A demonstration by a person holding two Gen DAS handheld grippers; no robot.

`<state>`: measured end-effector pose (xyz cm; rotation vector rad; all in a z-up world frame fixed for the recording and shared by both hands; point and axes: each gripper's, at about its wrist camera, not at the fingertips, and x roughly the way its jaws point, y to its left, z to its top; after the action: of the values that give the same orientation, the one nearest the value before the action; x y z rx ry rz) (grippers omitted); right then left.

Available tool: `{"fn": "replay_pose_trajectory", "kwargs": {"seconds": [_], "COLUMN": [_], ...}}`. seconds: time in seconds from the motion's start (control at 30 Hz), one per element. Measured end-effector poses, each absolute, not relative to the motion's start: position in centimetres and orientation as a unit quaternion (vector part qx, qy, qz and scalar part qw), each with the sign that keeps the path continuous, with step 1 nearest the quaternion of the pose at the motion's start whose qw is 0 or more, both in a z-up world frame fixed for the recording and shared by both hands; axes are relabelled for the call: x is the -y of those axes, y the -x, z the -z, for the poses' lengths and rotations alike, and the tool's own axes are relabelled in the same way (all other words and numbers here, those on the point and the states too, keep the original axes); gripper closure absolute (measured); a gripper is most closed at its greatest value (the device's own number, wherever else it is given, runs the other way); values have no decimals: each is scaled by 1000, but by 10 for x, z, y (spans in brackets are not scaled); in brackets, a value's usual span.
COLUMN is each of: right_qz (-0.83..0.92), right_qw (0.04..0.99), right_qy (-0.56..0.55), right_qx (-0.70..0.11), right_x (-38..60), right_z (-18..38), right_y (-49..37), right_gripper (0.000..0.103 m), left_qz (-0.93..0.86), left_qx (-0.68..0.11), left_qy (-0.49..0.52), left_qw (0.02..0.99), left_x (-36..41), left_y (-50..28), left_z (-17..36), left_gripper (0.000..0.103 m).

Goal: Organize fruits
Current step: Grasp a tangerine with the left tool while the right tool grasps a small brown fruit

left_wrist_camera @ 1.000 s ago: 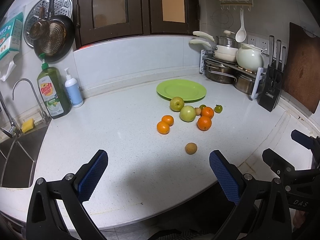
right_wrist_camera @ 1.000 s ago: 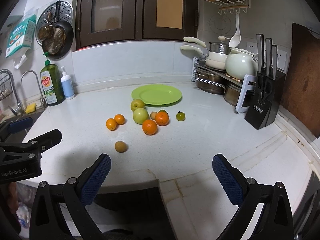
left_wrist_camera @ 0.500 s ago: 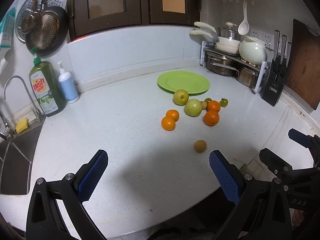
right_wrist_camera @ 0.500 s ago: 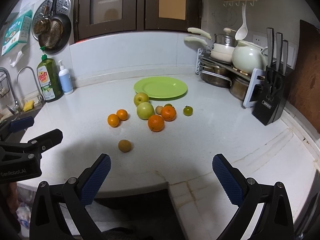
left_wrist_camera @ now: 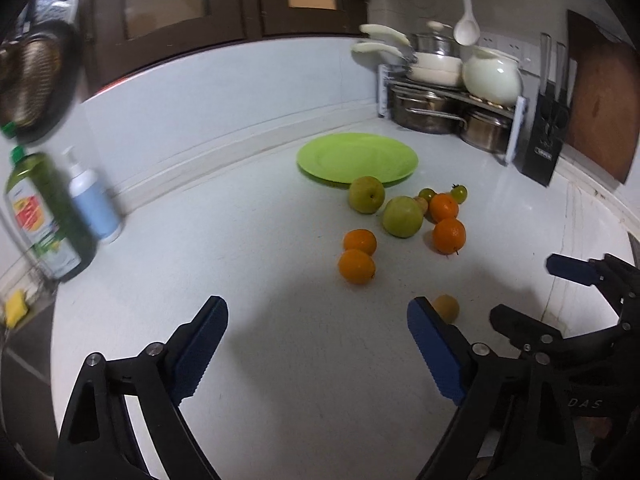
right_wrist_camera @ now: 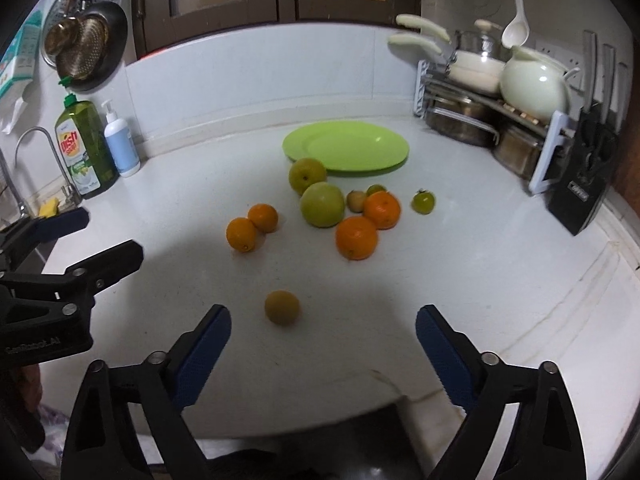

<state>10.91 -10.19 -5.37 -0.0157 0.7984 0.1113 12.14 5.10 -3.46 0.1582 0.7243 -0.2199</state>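
Observation:
A green plate [right_wrist_camera: 346, 150] lies bare at the back of the white counter. In front of it sit two green apples [right_wrist_camera: 322, 204], several oranges [right_wrist_camera: 356, 237] and small green tomatoes [right_wrist_camera: 423, 201]. A small brownish fruit [right_wrist_camera: 282, 307] lies alone, nearest me. My right gripper [right_wrist_camera: 323, 334] hovers low just short of it; its jaws are closing with nothing between them. My left gripper [left_wrist_camera: 318, 322] hangs over bare counter left of the brownish fruit [left_wrist_camera: 446, 307], jaws also closing on nothing. Two oranges [left_wrist_camera: 357, 265] lie ahead of it.
A pot rack [right_wrist_camera: 486, 108] with a white teapot and a black knife block [right_wrist_camera: 580, 188] stand at the right. Dish soap [right_wrist_camera: 84, 148] and a pump bottle [right_wrist_camera: 119, 144] stand at the left by the sink tap [right_wrist_camera: 44, 164]. The counter's front edge is close below both grippers.
Both grippers have moved forward and down toward the fruit, which now looks larger. Their blue pads stand somewhat closer together than before.

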Motion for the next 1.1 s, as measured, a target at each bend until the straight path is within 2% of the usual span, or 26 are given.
{"fn": "replay_pose_trajectory", "kwargs": {"seconds": [0.27,0.53,0.9,1.1], "right_qz": [-55,-50,-57,-52], "right_qw": [903,887,884,884], "right_qy": [-7,-25,-33,-39], "right_qx": [-427,-459,-463,-463], "right_x": [87,84,80,82], "right_z": [77,97,102,102], "right_y": [-136,-150,-157,-162], "right_gripper": [29,54,71,72], "left_qz": [188,243,272,278], "left_qx": [-363,-383,-403,-412], "left_qy": [-118,-138,-146,-145], "left_qw": [905,880,861,855], "left_x": [-44,-32,-18,-16], "left_y": [-161,-191,-215,-221], "left_z": [59,82,100,104], "left_gripper": [25,33,47,59]}}
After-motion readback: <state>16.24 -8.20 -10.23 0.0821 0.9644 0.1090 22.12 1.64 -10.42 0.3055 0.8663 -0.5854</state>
